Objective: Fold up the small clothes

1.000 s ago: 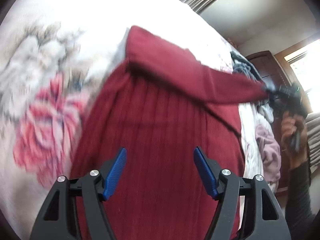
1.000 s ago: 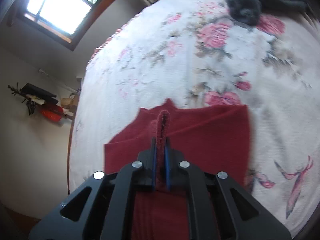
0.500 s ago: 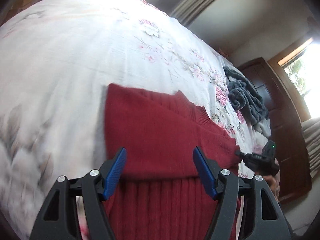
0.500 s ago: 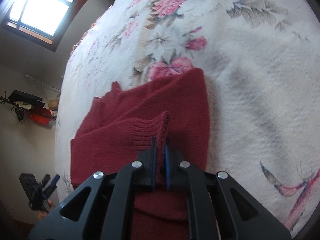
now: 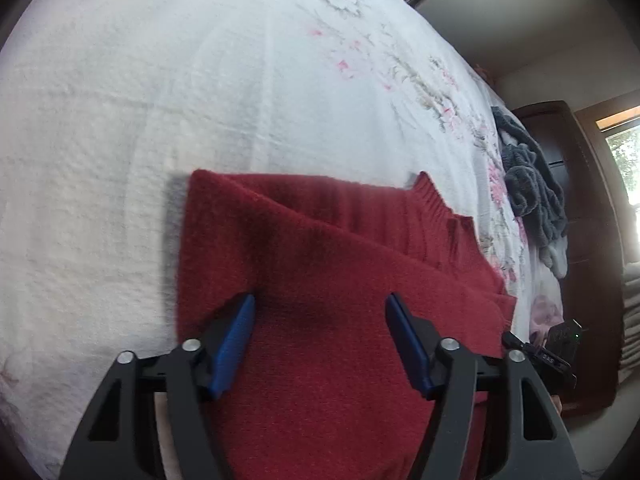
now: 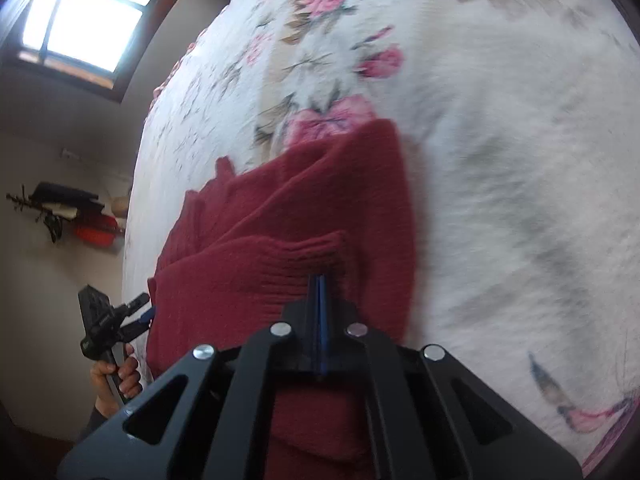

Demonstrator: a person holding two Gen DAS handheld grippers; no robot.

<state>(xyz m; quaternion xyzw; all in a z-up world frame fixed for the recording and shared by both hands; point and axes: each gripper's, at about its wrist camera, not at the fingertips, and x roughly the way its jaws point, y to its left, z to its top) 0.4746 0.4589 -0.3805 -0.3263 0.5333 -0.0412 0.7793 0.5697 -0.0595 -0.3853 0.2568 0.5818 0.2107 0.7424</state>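
My left gripper (image 5: 320, 340) hovers over one red sweater (image 5: 340, 280), jaws wide; my right gripper (image 6: 320, 280) has jaws pressed together at its ribbed cuff (image 6: 304, 256). The sweater lies on one floral bed (image 5: 200, 80); beyond, one grey garment heap (image 5: 532, 188).

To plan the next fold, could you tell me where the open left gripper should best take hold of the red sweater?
Probably the sweater's left folded edge, approached from the near end: there the layers stack into a thick, straight rim over the bedspread, and the left gripper's open jaws already straddle it.
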